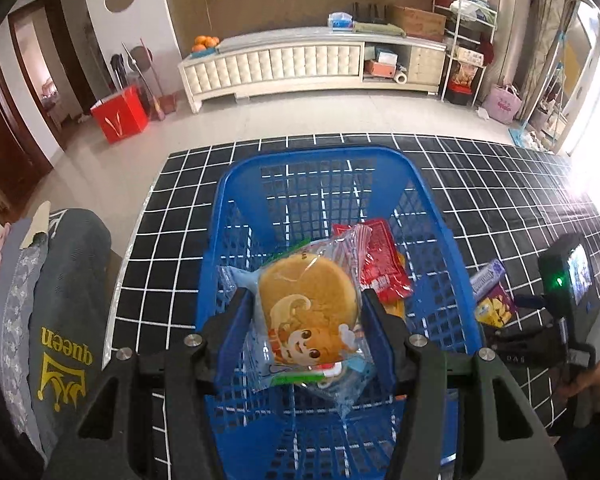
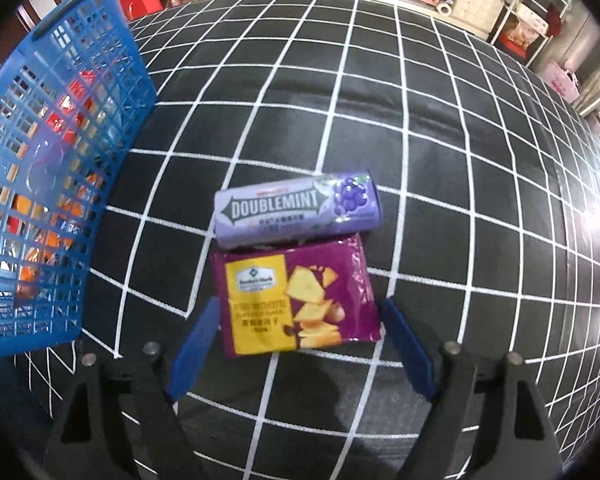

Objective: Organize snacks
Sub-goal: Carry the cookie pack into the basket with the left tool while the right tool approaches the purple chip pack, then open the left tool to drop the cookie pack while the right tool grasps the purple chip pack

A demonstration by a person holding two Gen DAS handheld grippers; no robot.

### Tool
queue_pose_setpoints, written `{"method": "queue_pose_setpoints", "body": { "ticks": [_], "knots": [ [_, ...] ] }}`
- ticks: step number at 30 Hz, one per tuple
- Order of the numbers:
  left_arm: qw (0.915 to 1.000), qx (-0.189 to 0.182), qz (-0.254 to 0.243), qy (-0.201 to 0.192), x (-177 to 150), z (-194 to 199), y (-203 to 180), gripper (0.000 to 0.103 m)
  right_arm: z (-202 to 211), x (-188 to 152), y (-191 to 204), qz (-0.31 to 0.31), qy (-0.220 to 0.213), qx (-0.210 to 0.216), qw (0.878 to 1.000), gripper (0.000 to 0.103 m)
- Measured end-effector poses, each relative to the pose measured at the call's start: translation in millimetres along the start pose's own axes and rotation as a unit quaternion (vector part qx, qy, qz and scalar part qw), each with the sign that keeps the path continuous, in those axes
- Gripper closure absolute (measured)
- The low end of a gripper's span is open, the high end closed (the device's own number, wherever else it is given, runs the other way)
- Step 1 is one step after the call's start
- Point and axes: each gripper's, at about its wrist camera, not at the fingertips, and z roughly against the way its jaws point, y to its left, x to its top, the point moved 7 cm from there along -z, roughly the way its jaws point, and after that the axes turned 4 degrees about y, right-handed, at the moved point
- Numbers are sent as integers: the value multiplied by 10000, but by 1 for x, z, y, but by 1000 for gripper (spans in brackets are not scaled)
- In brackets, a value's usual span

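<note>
Hanging over the blue basket (image 1: 220, 216), the wrapped bun (image 1: 310, 312) is pinched between the left gripper (image 1: 306, 314) fingers; soft and slippery, it likely wants a gentle hold across its middle. The right gripper (image 2: 298, 322) stands spread, empty, around the purple biscuit packet (image 2: 296, 300), beside the mint roll (image 2: 296, 208) on the checked cloth (image 2: 460, 160).

Item one: wrapped bun (image 1: 309, 307) in a clear cartoon-printed wrapper, pinched between my left fingers (image 1: 236, 320), hanging over the blue basket (image 1: 452, 248). Item two: red packet (image 1: 382, 264), lying in the basket just beyond those fingertips. Item three: purple-and-yellow cracker packet (image 2: 296, 304), flat on the cloth between my spread right fingers (image 2: 196, 344). Item four: lilac Doublemint pack (image 2: 296, 208), touching its far edge.
</note>
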Motion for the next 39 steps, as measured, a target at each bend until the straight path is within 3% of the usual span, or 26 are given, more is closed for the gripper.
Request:
{"method": "queue_pose_setpoints", "body": {
  "ticks": [7,12,18,21,23,27,29,39],
  "knots": [
    [9995,19,9,320,16,-36,7,50,-6,6,18,243,8,-150,9996,5],
    [9978,-38,-62,664,20,-61,5,49,-9,9,21,224,-99,-150,9996,5],
    [9988,26,-145,457,25,-60,3,37,-9,5,25,413,-245,-121,9988,5],
    [9989,-33,-124,445,22,-54,1,37,-6,2,27,434,-304,-114,9985,15],
    [9990,-54,-131,425,18,-48,1,37,-3,2,33,506,-369,-111,9980,29],
    [9992,-166,-85,358,6,-32,1,37,1,-7,36,515,-416,-129,9977,34],
    [9992,-223,-82,321,1,-26,1,37,3,-10,38,506,-461,-131,9976,43],
    [9995,-295,-27,73,-18,14,3,37,40,-40,45,308,-600,58,9977,46]
  ]
}}
